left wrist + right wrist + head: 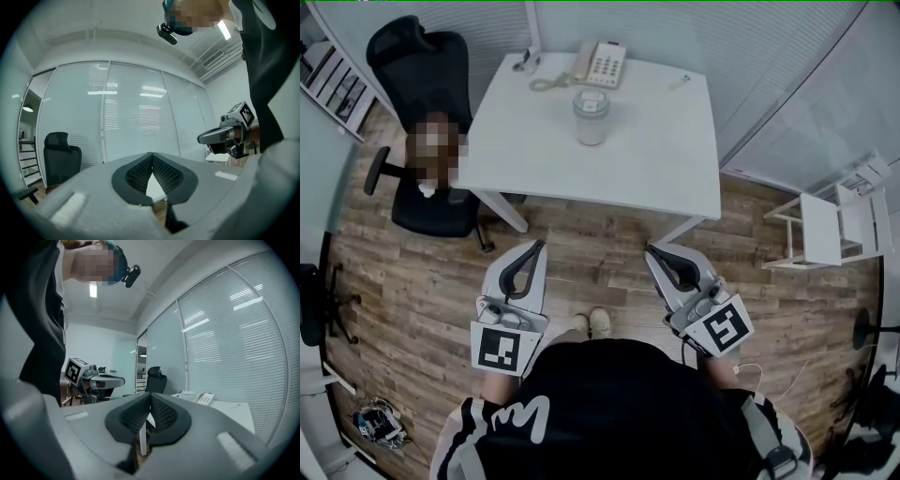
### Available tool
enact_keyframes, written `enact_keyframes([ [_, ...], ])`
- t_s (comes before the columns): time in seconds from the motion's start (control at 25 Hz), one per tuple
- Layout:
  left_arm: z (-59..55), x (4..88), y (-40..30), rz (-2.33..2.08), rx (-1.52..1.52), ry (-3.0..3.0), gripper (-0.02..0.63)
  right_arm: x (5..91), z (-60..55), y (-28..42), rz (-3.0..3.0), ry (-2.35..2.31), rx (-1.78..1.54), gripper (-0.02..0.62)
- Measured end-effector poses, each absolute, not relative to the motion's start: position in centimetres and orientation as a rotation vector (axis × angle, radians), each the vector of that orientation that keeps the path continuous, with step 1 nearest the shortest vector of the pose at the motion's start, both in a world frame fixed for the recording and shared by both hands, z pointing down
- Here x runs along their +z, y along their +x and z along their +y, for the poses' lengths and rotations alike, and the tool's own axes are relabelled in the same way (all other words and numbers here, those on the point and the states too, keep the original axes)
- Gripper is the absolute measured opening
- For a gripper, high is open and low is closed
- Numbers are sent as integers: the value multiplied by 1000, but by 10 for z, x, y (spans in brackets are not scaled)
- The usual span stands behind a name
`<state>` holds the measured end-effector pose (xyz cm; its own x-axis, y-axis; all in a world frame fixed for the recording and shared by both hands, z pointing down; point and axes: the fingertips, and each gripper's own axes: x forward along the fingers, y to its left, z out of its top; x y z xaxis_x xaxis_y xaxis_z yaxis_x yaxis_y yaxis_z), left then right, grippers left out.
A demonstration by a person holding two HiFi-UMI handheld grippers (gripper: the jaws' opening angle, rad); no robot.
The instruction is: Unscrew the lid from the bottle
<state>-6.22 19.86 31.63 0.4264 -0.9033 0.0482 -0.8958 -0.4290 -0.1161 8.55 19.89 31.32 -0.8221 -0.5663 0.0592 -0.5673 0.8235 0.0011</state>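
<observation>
Bottle (591, 117) is on the white table (675, 178), about mid-width and toward the far edge, just in front of the desk phone (600, 64) and well apart from both grippers. It's a squat, wide thing with a pale lid (591, 97) screwed on. I'd guess it's rigid and fairly light, with smooth sides that could spin or slide on the tabletop if only the cap gets twisted. So my take is one gripper clamps the body low down and the other grabs the lid by its rim. The wall looks cloudy and whitish, and I honestly can't tell if that's frosting or something inside. Left gripper (534, 248) and right gripper (656, 251) are both closed tip to tip with nothing between the pads, held level over the wood floor short of the table's near edge.
</observation>
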Motion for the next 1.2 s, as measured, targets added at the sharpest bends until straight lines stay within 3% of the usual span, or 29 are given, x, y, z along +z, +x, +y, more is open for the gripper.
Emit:
enact_keyframes([
  [1.2, 165, 325, -54, 1616, -176, -2593, -2, 312, 169, 98, -2961, 947, 11, 2],
])
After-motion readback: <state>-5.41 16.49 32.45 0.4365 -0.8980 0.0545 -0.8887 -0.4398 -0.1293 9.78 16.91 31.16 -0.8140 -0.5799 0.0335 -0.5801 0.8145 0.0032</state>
